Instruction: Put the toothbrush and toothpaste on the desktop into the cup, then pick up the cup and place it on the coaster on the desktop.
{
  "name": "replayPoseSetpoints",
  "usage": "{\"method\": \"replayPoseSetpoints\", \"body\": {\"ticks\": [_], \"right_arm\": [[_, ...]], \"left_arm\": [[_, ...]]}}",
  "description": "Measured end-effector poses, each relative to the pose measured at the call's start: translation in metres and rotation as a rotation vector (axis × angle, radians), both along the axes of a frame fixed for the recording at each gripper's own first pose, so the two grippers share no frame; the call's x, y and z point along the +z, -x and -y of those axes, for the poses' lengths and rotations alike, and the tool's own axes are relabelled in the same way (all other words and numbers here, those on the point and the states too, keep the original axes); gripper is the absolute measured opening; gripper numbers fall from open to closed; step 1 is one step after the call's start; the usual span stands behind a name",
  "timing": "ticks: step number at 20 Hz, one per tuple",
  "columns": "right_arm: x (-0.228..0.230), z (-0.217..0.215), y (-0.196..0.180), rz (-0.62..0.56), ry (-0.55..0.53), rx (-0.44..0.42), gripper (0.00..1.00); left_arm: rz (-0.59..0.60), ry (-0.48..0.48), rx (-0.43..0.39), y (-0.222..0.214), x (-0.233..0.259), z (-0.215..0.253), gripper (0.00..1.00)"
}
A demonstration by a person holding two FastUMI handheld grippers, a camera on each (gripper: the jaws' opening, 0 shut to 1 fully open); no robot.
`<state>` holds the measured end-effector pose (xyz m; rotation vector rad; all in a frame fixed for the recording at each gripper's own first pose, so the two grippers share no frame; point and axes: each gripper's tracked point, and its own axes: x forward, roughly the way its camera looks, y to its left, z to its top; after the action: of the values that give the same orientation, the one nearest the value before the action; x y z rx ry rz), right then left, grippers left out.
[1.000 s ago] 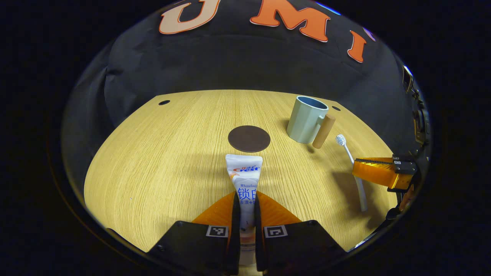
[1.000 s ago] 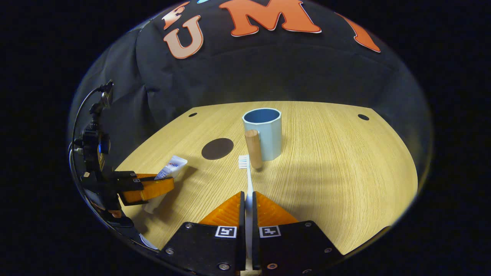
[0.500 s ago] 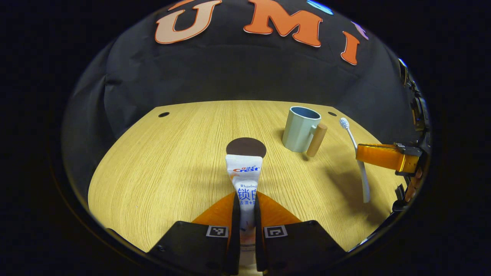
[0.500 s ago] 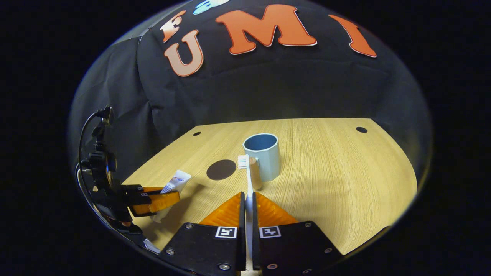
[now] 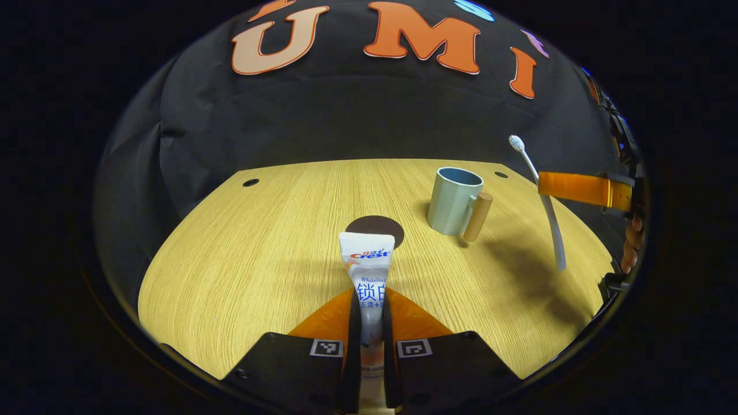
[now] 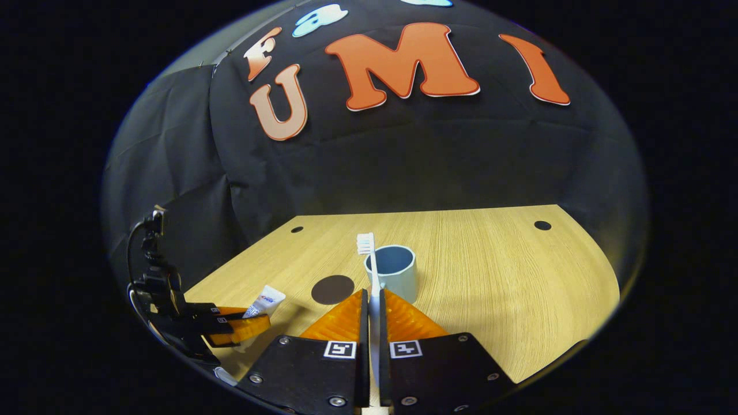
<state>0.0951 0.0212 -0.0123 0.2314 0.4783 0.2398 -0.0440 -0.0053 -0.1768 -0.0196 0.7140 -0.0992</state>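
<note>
Your desktop (image 5: pixel 242 253) is pale wood with a fine grain, a small round hole (image 5: pixel 251 183) near its far left corner at 10 o'clock in the left gripper view and another hole (image 6: pixel 542 225) at 2 o'clock in the right gripper view; the black cloth wall (image 5: pixel 323 115) closes the booth behind it. In the left gripper view, your left gripper (image 5: pixel 369 323) at 6 o'clock is clenched on the toothpaste (image 5: pixel 367 271), both fingers pressing the tube, whose flat end points toward the dark round coaster (image 5: pixel 375 229) lying bare on the wood just beyond it. Toward 2 o'clock the cup (image 5: pixel 453 199) stands upright on the desktop, well apart from the coaster, its wooden handle (image 5: pixel 477 216) on its right; what you can see of its inside holds nothing. At 3 o'clock your right gripper (image 5: pixel 545 187) grips the toothbrush (image 5: pixel 542 202) near its middle, bristles up, the whole brush lifted off the surface, with fingers of your hand (image 5: pixel 631 242) behind. In the right gripper view, the left gripper (image 6: pixel 256 323) sits at 8 o'clock with the toothpaste (image 6: pixel 264 301), the coaster (image 6: pixel 332 289) lies left of centre, and the right gripper (image 6: pixel 373 311) is clamped on the toothbrush (image 6: pixel 372 276), its head crossing in front of the cup (image 6: pixel 392 276).
</note>
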Motion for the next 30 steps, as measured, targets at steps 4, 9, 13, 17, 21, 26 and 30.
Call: {"method": "replayPoseSetpoints", "body": {"ticks": [4,9,13,17,21,26,30], "right_arm": [[0.017,0.007,-0.019,0.047,-0.021,-0.022,0.07],[0.032,0.007,-0.042,0.095,-0.079,-0.029,0.07],[0.032,0.006,-0.056,0.111,-0.128,-0.033,0.07],[0.034,0.009,-0.068,0.128,-0.169,-0.050,0.07],[0.037,0.012,-0.085,0.156,-0.195,-0.068,0.07],[0.031,0.008,-0.114,0.166,-0.196,-0.074,0.07],[0.037,0.005,-0.130,0.183,-0.190,-0.075,0.07]], "left_arm": [[0.001,0.004,0.022,0.000,0.000,0.000,0.20],[0.005,0.013,0.024,0.001,0.002,-0.001,0.20],[0.017,0.024,0.008,0.002,0.005,-0.001,0.20],[0.021,0.027,0.009,0.003,0.006,-0.001,0.20],[0.030,0.043,0.001,0.004,0.011,-0.001,0.18],[0.031,0.039,0.005,0.004,0.012,-0.002,0.20],[0.039,0.031,0.009,0.004,0.014,-0.002,0.20]]}}
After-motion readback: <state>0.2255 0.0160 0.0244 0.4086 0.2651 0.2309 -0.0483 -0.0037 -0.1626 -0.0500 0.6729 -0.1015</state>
